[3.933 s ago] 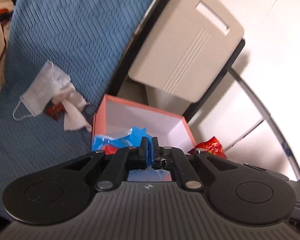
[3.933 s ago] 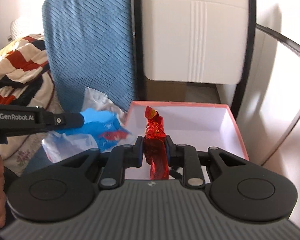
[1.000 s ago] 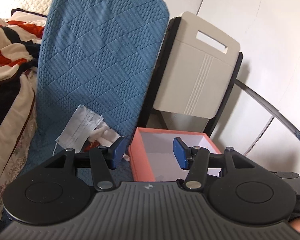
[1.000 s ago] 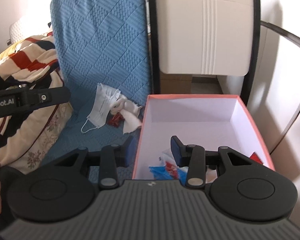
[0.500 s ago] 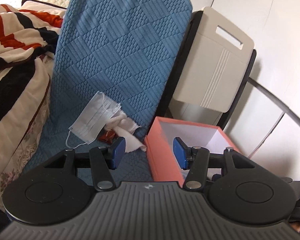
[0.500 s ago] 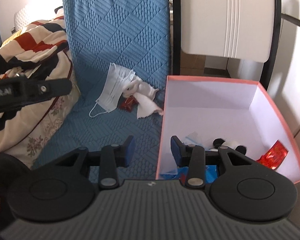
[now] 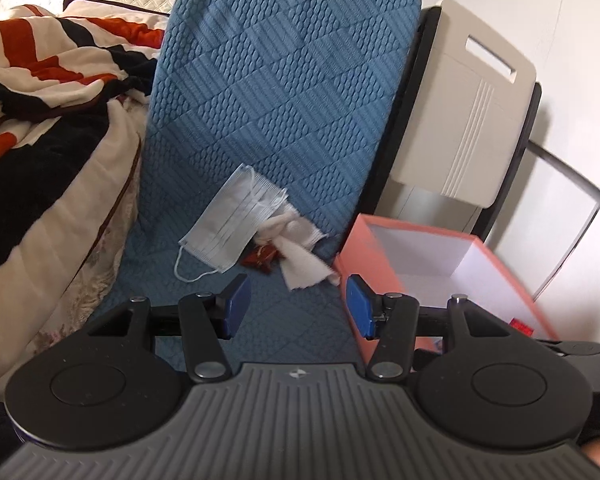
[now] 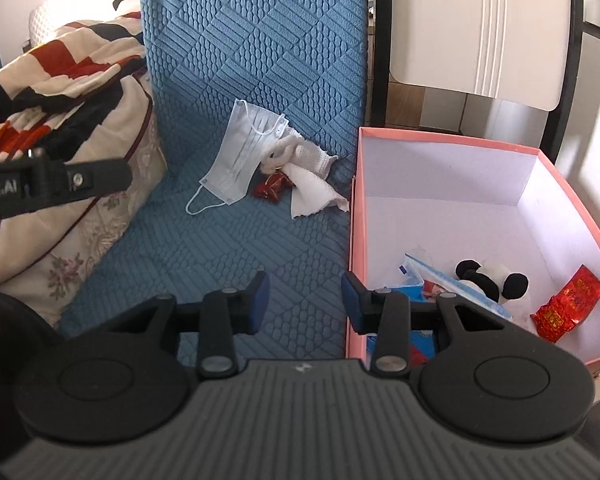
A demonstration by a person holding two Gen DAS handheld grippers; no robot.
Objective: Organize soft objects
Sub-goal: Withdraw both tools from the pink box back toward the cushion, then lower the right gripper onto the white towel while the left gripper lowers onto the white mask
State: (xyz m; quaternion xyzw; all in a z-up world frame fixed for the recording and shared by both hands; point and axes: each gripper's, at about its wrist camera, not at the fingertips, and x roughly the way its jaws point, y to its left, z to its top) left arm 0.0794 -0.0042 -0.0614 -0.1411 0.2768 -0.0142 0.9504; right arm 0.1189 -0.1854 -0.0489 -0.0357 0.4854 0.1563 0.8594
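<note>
left wrist view: left gripper (image 7: 296, 307) over blue quilt (image 7: 268, 88), jaws apart, nothing between blue pads (image 7: 236, 304). ahead on quilt, a small heap: mask (image 7: 232, 226) leaning on the raised quilt back, white cloth (image 7: 300, 256) just right of it, red wrapper (image 7: 263, 258) tucked between the two, touching both. pink box (image 7: 360, 276) at right, its near corner just beside the cloth, white inside, mostly hidden here. striped blanket (image 7: 48, 92) at left, beige panel (image 7: 460, 120) behind box.

right wrist view: right gripper (image 8: 304, 300) pointing steeply down at quilt (image 8: 256, 60) near box edge, jaws narrowly apart, empty; right pad in front of box wall (image 8: 354, 232). same heap farther up: mask (image 8: 244, 152), cloth (image 8: 308, 188), wrapper (image 8: 271, 189). inside box, near corner: panda toy (image 8: 492, 278), blue packet (image 8: 424, 280), second red wrapper (image 8: 568, 300) apart at right wall. other gripper's black finger (image 8: 60, 188) entering from left, over blanket (image 8: 60, 76).
</note>
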